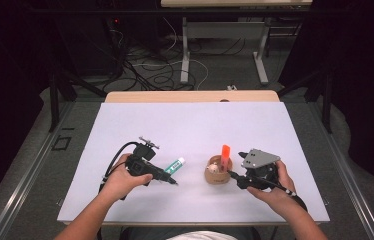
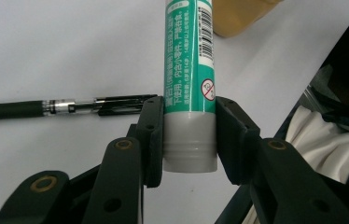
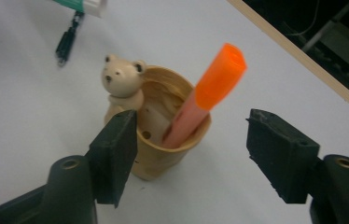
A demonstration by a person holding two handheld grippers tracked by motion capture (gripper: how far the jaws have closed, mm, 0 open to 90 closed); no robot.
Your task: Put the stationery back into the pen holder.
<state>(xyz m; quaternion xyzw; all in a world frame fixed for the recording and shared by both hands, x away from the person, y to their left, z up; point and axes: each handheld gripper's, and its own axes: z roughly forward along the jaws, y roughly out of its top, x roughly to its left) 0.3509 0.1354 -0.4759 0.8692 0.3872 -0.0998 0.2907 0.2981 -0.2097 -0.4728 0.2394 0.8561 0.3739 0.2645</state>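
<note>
Left gripper [image 2: 189, 135] tight around glue stick [image 2: 189, 70], black pen [image 2: 65, 108] alongside.

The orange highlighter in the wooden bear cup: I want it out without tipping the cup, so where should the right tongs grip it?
Grip the orange highlighter on its cap end, coming from above. It leans clear above the rim of the wooden bear cup, away from the bear figure. The right tongs are open.

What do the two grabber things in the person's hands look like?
Both are black. The left gripper trails a black cable. The right gripper has a grey three-cornered plate on top. Their fingers are flat black pads on arms with brass-coloured rivets. The forearms are bare, without sleeves.
</note>
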